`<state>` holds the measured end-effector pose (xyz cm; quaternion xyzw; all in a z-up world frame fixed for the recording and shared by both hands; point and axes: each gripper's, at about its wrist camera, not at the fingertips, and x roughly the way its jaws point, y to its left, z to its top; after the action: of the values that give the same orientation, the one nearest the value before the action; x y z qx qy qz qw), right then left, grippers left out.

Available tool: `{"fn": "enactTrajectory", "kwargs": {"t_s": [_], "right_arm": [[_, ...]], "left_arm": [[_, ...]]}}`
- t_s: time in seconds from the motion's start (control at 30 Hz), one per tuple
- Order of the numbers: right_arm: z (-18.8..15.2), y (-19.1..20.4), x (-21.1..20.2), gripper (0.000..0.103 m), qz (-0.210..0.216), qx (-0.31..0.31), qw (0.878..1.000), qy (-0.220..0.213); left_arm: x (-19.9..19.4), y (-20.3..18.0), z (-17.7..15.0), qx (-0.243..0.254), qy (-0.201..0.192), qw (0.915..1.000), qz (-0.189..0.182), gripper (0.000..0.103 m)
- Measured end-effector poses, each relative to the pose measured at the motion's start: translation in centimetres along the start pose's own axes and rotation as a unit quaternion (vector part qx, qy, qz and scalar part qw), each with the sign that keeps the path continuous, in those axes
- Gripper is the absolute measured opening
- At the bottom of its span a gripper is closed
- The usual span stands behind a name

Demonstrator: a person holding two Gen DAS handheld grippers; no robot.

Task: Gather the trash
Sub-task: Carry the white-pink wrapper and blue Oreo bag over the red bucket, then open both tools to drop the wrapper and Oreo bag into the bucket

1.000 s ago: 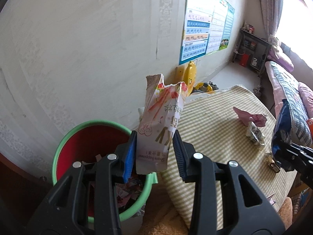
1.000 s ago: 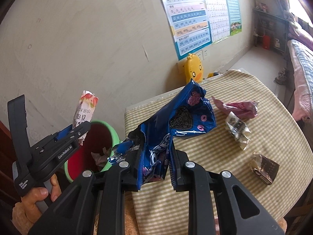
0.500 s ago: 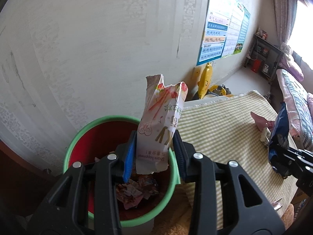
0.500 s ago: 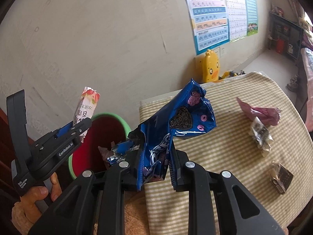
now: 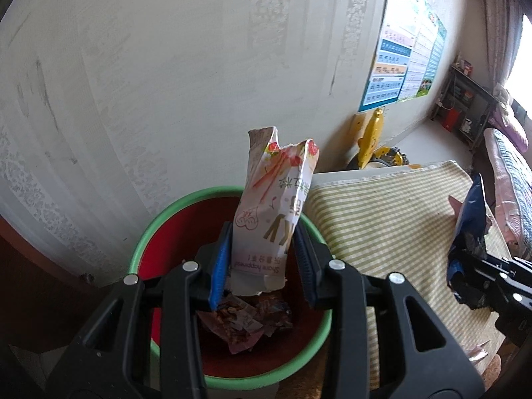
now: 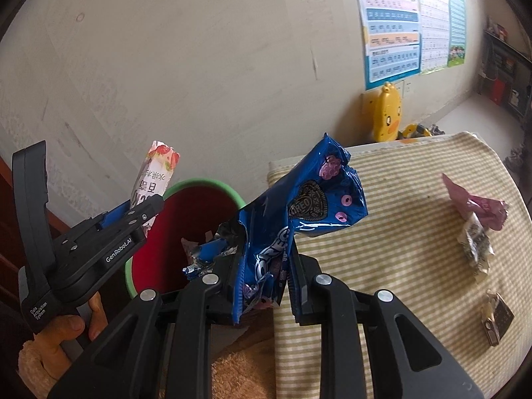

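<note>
My left gripper (image 5: 262, 262) is shut on a white and pink snack wrapper (image 5: 276, 209), held upright directly over the green-rimmed red bin (image 5: 146, 249). From the right wrist view the same left gripper (image 6: 133, 212) and wrapper (image 6: 154, 176) hang above the bin (image 6: 199, 206). My right gripper (image 6: 262, 272) is shut on a crumpled blue Oreo bag (image 6: 299, 212), at the table's left edge beside the bin. The blue bag (image 5: 472, 229) also shows at the right of the left wrist view. Crumpled wrappers (image 5: 246, 319) lie at the bin's bottom.
A table with a green-striped cloth (image 6: 399, 232) holds a pink wrapper (image 6: 478, 202), a white-black wrapper (image 6: 475, 246) and a dark wrapper (image 6: 498, 316). A yellow duck toy (image 6: 387, 113) stands by the wall with posters (image 6: 392, 23). A hand (image 6: 66, 329) holds the left gripper.
Both grippers have moved left toward the bin. The left one, earlier at the bin's right rim, now holds its wrapper over the bin's middle. Both grips are unchanged.
</note>
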<state>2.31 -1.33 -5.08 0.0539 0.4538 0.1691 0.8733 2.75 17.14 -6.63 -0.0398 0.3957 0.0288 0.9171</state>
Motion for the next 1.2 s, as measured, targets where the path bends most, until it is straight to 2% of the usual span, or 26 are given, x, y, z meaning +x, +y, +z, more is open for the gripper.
{"fn": "enactTrajectory", "kwargs": {"t_s": [0.3,0.43,0.57,0.7,1.03,1.1,1.13,1.17,1.2], "right_arm": [[0.7,2.4,3.2,0.021,0.014,-0.036,0.999,0.026],[0.6,3.9,5.1,0.021,0.021,-0.066,0.997,0.047],[0.3,4.9,6.7,0.022,0.024,-0.091,0.993,0.066],[0.0,5.7,7.9,0.022,0.026,-0.108,0.991,0.078],[0.2,6.6,9.3,0.024,0.038,-0.119,0.989,0.080],[0.2,6.6,9.3,0.032,0.044,-0.119,0.989,0.076],[0.2,6.6,9.2,0.047,0.051,-0.119,0.989,0.073],[0.1,6.7,9.1,0.056,0.056,-0.119,0.989,0.070],[0.0,6.7,9.1,0.057,0.062,-0.119,0.989,0.066]], "left_arm": [[0.9,2.6,-0.4,-0.018,0.013,0.9995,0.024,0.036],[2.1,4.2,-1.2,-0.042,0.039,0.9981,0.025,0.036],[3.0,5.2,-1.9,-0.045,0.055,0.9968,0.035,0.036],[3.8,5.7,-2.5,-0.055,0.072,0.9955,0.030,0.036],[4.5,5.8,-2.8,-0.056,0.082,0.9941,0.043,0.039],[4.5,6.2,-2.8,-0.062,0.080,0.9936,0.049,0.044],[4.5,6.4,-2.8,-0.067,0.079,0.9933,0.052,0.046],[4.4,6.6,-2.8,-0.070,0.078,0.9929,0.055,0.053],[4.4,6.8,-2.8,-0.075,0.076,0.9926,0.059,0.061]]}}
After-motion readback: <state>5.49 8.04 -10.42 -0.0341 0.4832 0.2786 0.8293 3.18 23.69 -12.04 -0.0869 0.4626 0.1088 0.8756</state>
